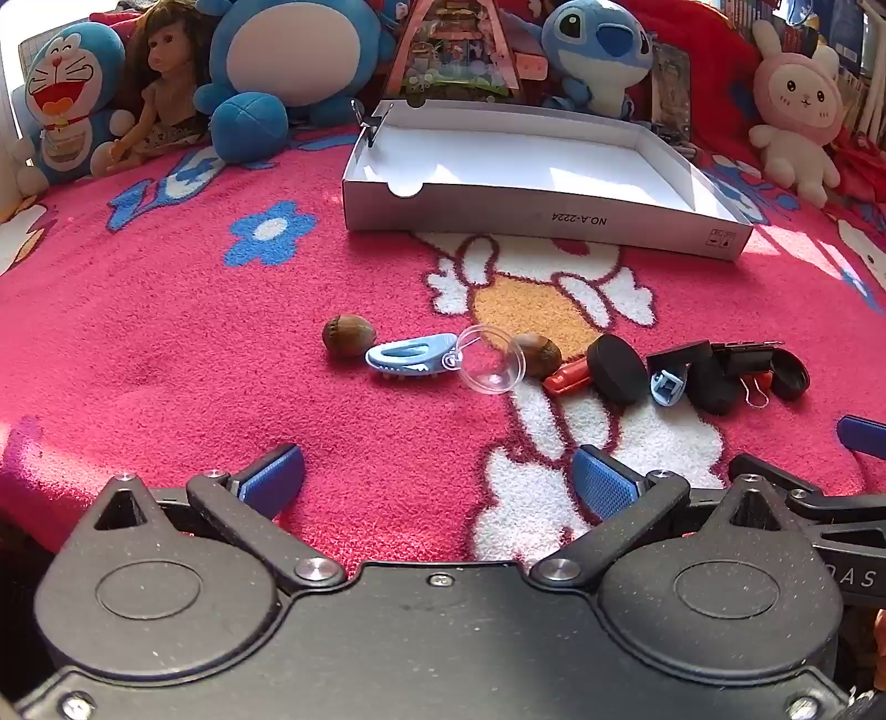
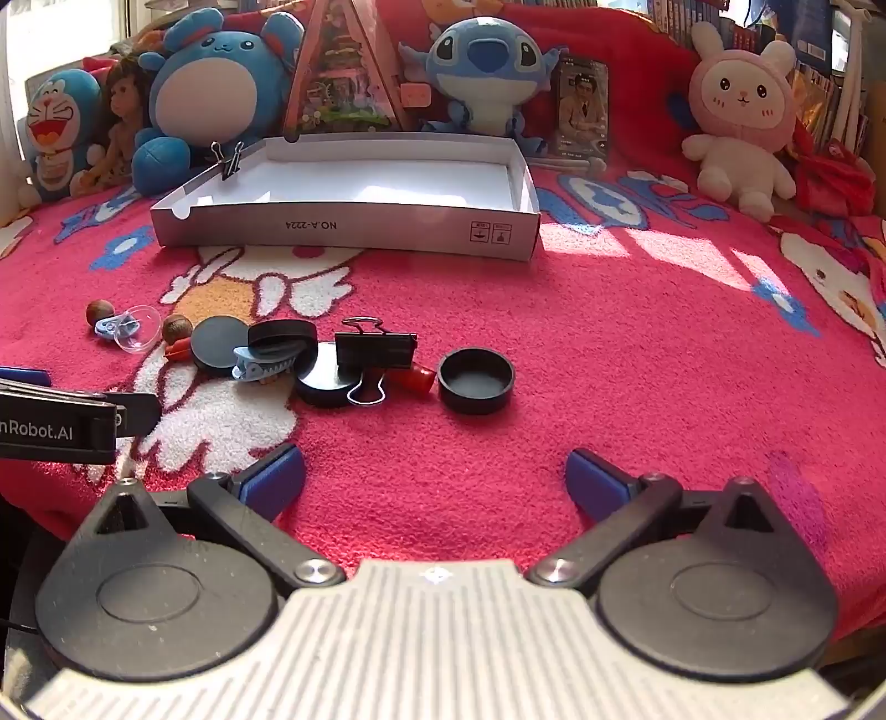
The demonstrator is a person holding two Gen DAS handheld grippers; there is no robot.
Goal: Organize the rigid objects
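This looks like a home, likely a child's bedroom or playroom. A fluffy pink cartoon-print blanket covers the surface, and plush toys line the back: a blue cat, a doll, a blue alien and a pink rabbit. Packed bookshelves stand behind them.

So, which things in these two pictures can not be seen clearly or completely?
- Red piece: right wrist view, mostly hidden behind the large binder clip; its kind is unclear.
- Second red piece: left wrist view, partly covered by a black disc.
- Symbols on the white box: right wrist view, too small to read.
- Right gripper: left wrist view, cut off by the right edge.
- Inside the box, near wall hides the front floor strip.
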